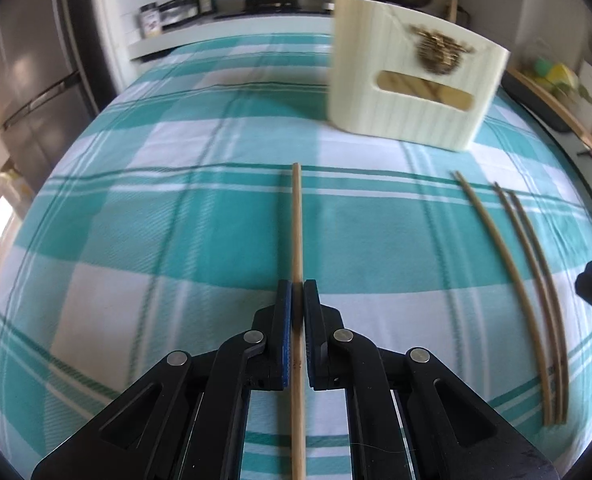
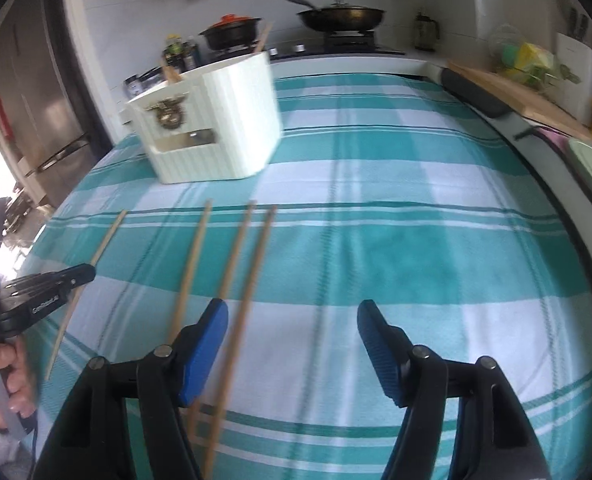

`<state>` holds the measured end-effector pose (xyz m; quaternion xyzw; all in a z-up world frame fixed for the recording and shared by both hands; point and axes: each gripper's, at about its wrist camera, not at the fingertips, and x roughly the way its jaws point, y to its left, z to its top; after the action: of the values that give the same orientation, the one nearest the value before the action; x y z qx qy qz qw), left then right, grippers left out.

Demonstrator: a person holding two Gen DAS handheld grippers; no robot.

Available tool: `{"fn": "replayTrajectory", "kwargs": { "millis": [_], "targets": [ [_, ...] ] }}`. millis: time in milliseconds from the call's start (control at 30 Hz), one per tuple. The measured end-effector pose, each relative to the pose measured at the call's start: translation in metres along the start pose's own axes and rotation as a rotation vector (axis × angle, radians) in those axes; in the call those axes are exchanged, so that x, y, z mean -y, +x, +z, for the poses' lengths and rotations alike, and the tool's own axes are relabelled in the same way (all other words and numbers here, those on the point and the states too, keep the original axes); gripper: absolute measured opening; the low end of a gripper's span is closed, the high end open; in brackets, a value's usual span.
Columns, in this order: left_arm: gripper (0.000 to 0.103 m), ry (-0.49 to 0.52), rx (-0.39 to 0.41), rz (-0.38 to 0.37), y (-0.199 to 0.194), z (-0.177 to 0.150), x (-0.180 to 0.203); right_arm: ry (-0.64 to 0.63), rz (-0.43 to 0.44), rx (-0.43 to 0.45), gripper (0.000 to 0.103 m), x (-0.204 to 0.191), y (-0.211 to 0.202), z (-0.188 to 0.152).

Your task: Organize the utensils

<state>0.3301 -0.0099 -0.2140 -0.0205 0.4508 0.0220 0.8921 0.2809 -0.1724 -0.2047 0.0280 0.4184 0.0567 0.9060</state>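
Underneath both grippers lies a teal-and-white checked tablecloth (image 2: 396,208) covering the whole work surface. Next in size, a cream ribbed utensil holder (image 1: 408,76) with an emblem and a slot handle stands upright ahead and to the right of the left gripper (image 1: 297,292); from the right gripper (image 2: 292,312) it sits ahead and to the left, with wooden handles showing above its rim.

Left gripper: jaws clamped on a single chopstick (image 1: 297,224), which runs straight forward between the blue pads, its tip extending ahead over the cloth and its tail passing back under the gripper body. Whether it is lifted off the cloth cannot be told.

Right gripper: jaws spread wide, holding nothing. Its left finger (image 2: 204,344) sits above the near ends of the loose chopsticks.

Three loose chopsticks (image 2: 232,268) lie on the cloth, well to the right of the left gripper and just left of the right gripper's centre line. Two lie close together; the third is slightly apart.
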Motion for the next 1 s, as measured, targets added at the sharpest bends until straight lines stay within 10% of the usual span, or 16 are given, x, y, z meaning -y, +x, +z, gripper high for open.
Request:
{"fn": "replayTrajectory", "kwargs": {
  "millis": [267, 400, 633, 733, 1000],
  "targets": [
    [0.006, 0.028, 0.016, 0.02, -0.004, -0.009, -0.004, -0.08, -0.023, -0.12, 0.021, -0.022, 0.027, 0.002],
    [0.031, 0.044, 0.008, 0.0, -0.007, -0.01, -0.003, -0.102, -0.087, -0.137, 0.007, -0.019, 0.025, 0.002],
    [0.06, 0.071, -0.031, -0.065, -0.012, -0.008, -0.025, -0.096, -0.179, -0.136, 0.01, 0.009, 0.008, -0.012],
    [0.068, 0.101, -0.057, -0.082, -0.009, -0.011, -0.027, -0.102, -0.155, -0.122, 0.046, 0.013, 0.003, -0.016],
    [0.087, 0.114, -0.058, -0.031, -0.008, -0.02, -0.029, -0.096, -0.124, -0.063, 0.052, 0.019, 0.005, -0.022]
  ]
}}
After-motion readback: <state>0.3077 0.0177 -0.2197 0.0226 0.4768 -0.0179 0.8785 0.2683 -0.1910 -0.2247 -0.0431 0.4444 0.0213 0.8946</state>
